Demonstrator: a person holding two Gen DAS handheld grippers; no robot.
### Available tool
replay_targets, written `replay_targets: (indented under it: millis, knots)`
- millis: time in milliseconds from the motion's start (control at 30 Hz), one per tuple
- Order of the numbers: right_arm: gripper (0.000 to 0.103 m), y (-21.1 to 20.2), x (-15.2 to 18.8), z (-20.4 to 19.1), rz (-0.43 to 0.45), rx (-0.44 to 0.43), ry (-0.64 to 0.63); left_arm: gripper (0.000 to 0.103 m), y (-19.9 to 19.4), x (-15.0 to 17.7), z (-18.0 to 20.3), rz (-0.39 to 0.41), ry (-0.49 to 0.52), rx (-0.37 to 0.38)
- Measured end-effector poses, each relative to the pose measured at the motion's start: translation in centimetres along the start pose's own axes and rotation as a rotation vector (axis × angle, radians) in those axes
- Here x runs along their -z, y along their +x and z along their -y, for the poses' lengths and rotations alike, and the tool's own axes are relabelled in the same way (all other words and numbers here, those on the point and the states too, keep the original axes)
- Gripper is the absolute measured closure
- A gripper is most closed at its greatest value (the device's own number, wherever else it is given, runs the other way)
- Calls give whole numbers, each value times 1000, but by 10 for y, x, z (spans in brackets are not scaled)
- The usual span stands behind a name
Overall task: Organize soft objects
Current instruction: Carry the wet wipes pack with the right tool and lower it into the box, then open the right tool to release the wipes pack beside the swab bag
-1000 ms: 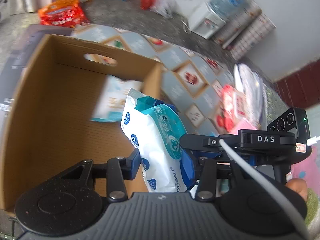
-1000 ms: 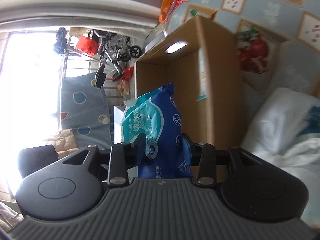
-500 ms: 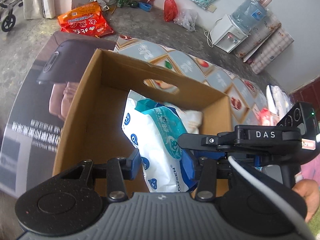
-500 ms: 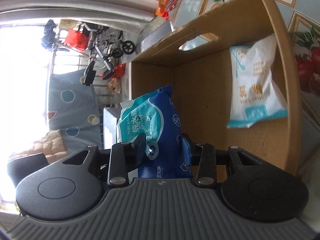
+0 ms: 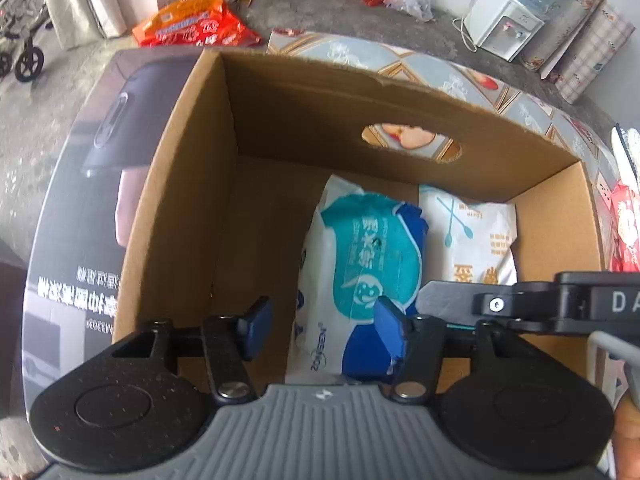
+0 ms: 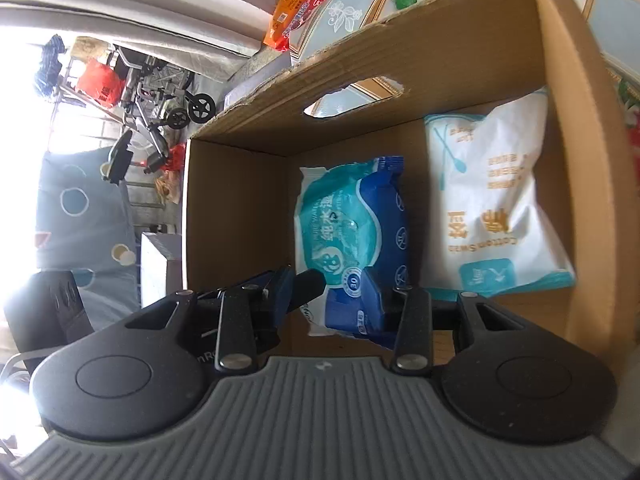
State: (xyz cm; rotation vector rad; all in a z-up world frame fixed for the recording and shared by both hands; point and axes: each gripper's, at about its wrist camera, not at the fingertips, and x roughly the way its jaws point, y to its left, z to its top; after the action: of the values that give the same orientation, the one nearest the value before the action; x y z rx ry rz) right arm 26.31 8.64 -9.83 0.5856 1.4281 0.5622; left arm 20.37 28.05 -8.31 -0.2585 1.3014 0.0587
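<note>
A blue, teal and white pack of wet wipes (image 5: pixel 360 264) stands low inside the open cardboard box (image 5: pixel 192 184). My left gripper (image 5: pixel 322 320) straddles its near end with jaws opening: the left pad (image 5: pixel 256 320) is clear of the pack and the right pad rests against it. In the right wrist view my right gripper (image 6: pixel 328 292) is shut on the same wipes pack (image 6: pixel 352 216), pinching its lower end. A white pack of cotton swabs (image 5: pixel 472 240) lies in the box to the right of the wipes, also seen as the white pack (image 6: pixel 492 200).
The box (image 6: pixel 240 200) has a hand hole in its far wall and sits on a patterned cloth (image 5: pixel 360 56). Orange packets (image 5: pixel 192 20) and a water dispenser (image 5: pixel 504 28) stand on the floor beyond. A wheelchair (image 6: pixel 160 92) is by the window.
Both grippers have come down into the box with the wipes pack. The left jaws have widened and its left pad has come off the pack. The right grip is unchanged.
</note>
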Motion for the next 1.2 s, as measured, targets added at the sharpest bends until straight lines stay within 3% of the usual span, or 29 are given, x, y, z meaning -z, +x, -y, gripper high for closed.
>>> replay_targets:
  millis: [167,300,400,633,967,1200]
  knots:
    - [65,-4,-2,-5,10,66,-45,41,-3,13,-4,-81,-48,-9]
    - [65,9,-7,-3,-13,100,-44,49,1,25,-3,-128,-39,-39]
    - [67,19,-9,-2,-24,114,-36,63,15,27,-1,-141,-23,-49]
    - [68,24,-12,3,-4,124,-18,63,22,20,4,-74,13,-44]
    - [68,13,-10,6,29,114,-13,62,22,15,22,-58,112,-61]
    - [67,-11,-3,2,102,26,-53,48,-3,25,24,-32,89,-62]
